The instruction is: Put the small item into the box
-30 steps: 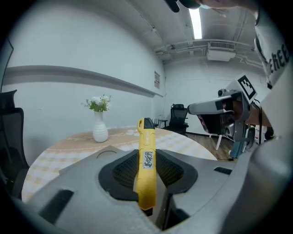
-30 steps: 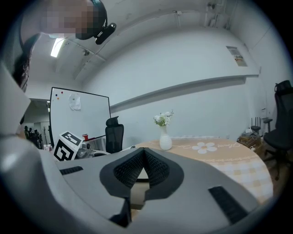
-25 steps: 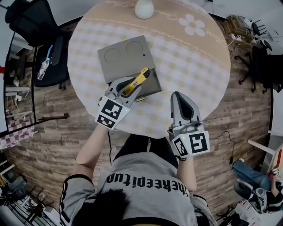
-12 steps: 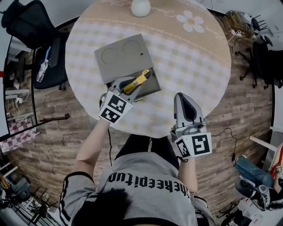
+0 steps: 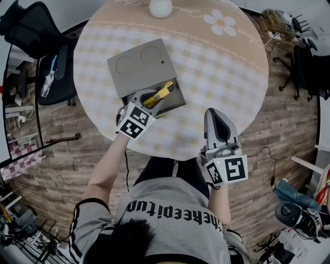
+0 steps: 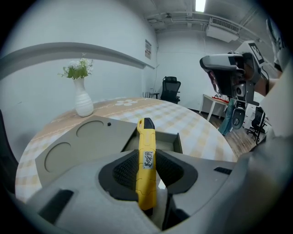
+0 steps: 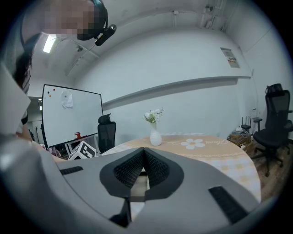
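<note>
Firmly clamped between the two jaws of the left gripper is a yellow utility knife. The ribbed pads press on both of its sides at about mid-length. Its black-tipped front end sticks out past the jaws and stands over the open compartment at the near right of the grey box. Whether the tip touches the compartment floor cannot be told. In the head view the knife lies at a slant across that opening.

The box sits on a round table covered with a checked cloth, and the rest of its top is a flat lid with two round recesses and a small dark knob.

The right gripper hangs over the near edge of the table, well apart from the box. Its jaws are drawn together with their pads meeting at the tips and nothing between them.

A white vase with a few flowers stands at the far side of the table, beyond the box.
</note>
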Motion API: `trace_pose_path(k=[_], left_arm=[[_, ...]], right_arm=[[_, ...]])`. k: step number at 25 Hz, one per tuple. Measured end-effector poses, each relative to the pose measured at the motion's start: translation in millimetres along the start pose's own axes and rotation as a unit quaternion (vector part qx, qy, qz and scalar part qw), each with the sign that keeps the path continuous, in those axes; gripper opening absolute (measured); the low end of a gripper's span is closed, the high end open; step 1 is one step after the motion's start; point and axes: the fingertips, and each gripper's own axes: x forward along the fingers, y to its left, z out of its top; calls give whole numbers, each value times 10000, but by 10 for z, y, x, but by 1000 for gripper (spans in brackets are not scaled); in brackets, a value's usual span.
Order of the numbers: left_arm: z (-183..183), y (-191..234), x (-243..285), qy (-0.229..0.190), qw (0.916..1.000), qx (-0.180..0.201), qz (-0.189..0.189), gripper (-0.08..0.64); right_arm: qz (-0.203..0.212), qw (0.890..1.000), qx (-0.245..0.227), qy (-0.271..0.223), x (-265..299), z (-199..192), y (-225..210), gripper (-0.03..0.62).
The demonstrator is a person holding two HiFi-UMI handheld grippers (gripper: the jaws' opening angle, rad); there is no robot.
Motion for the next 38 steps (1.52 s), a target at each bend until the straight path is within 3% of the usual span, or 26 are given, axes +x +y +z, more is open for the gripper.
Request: trace_pose_path(k=[16,26,38], left_arm=[[-204,-2,213,469,9988,-85,-119,124],[-294,-1,283,743,9960,-416,-286,124],[-287,-55,289,702,9963,-333,-363,127]], right_arm=[[-61,9999,8,81,0,-37,-59,6],[-66,9999,23,116,-2,-55,-94,6],[-34,9999,22,118,-35,-66,-105,6]])
